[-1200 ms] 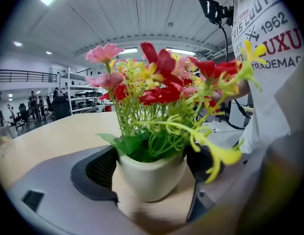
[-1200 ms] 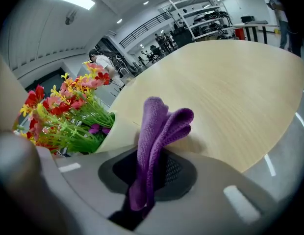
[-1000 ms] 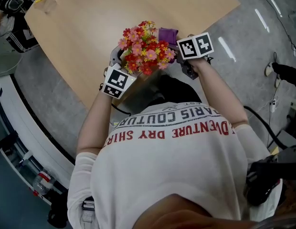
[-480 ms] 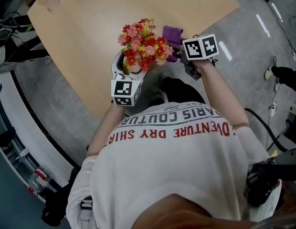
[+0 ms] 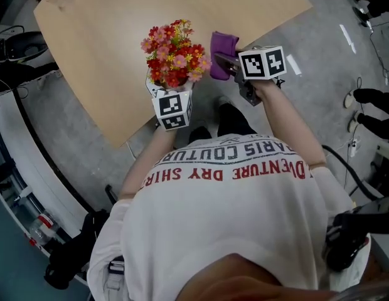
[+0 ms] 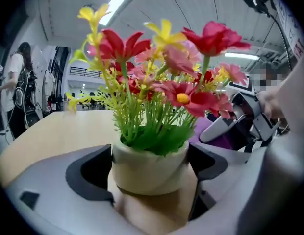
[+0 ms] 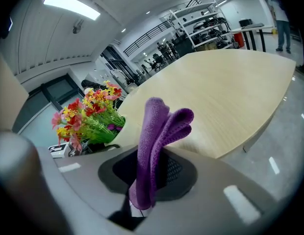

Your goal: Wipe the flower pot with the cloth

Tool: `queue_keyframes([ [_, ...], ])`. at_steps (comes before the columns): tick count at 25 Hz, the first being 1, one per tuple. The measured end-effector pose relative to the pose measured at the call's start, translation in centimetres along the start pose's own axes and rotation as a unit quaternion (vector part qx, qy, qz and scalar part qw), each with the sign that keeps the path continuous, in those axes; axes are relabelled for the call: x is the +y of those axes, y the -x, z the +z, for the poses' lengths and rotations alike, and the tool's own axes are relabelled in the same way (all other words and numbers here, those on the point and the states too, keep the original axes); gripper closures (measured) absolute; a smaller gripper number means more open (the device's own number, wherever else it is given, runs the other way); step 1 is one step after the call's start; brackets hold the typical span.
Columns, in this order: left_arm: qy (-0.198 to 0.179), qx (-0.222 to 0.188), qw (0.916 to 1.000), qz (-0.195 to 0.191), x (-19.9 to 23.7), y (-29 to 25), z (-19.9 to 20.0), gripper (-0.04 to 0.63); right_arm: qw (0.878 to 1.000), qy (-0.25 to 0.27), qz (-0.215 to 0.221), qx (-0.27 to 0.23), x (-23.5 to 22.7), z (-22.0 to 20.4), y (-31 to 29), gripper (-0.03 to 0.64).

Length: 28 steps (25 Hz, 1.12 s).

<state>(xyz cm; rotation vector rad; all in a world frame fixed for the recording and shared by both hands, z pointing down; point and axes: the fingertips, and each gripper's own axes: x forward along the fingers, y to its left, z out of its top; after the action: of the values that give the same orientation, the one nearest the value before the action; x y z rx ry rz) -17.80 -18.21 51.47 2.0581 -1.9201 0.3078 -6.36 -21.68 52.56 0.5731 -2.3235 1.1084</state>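
Flower pot (image 6: 148, 173) at desk (image 5: 106, 42) edge, cloth (image 7: 154, 141) gripped
We find the flower pot upright at the near edge of the desk, between the pads (image 6: 93, 173) of the left claw (image 6: 150, 160), which has just been opening and stands wide apart. The right claw (image 7: 147, 180) is clamped on the folded purple cloth, raised just beside the flowers (image 5: 172, 58)

Your left gripper (image 6: 150, 166): jaws wide, just been opening, flower pot (image 6: 148, 176) standing between them. Your right gripper (image 7: 148, 177): forearm extended, jaws clamped on the cloth (image 7: 159, 126).
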Motion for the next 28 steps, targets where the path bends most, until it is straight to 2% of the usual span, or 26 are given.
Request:
queue_keyframes([
  [6,0.001,0.006,1.0,0.004,-0.2,-0.5,0.4,0.115,1.0,0.01,0.023,0.005,-0.2,0.4,0.6,0.56],
  [8,-0.006,0.012,0.9998,-0.013,-0.4,-0.8,0.5,0.115,0.999,0.012,0.032,0.009,-0.3,0.6,0.7,0.56],
  [11,-0.026,0.025,0.9976,-0.059,-0.5,-1.1,0.5,0.116,0.999,0.018,0.048,0.015,0.1,0.8,0.7,0.56],
  [14,-0.053,0.044,0.99,-0.123,-0.5,-1.1,0.4,0.116,0.997,0.028,0.067,0.015,1.2,1.2,0.7,0.56],
  [20,-0.104,0.085,0.9646,-0.227,0.5,-0.9,0.5,0.115,0.995,0.037,0.089,0.015,3.4,2.6,-0.4,0.56],
  [23,-0.115,0.088,0.9569,-0.252,0.6,-0.5,1.0,0.116,0.994,0.036,0.101,0.017,5.0,3.2,-0.9,0.56],
  [28,-0.113,0.074,0.9569,-0.257,0.6,-0.6,0.9,0.117,0.993,0.035,0.107,0.024,5.6,3.4,-2.3,0.56],
])
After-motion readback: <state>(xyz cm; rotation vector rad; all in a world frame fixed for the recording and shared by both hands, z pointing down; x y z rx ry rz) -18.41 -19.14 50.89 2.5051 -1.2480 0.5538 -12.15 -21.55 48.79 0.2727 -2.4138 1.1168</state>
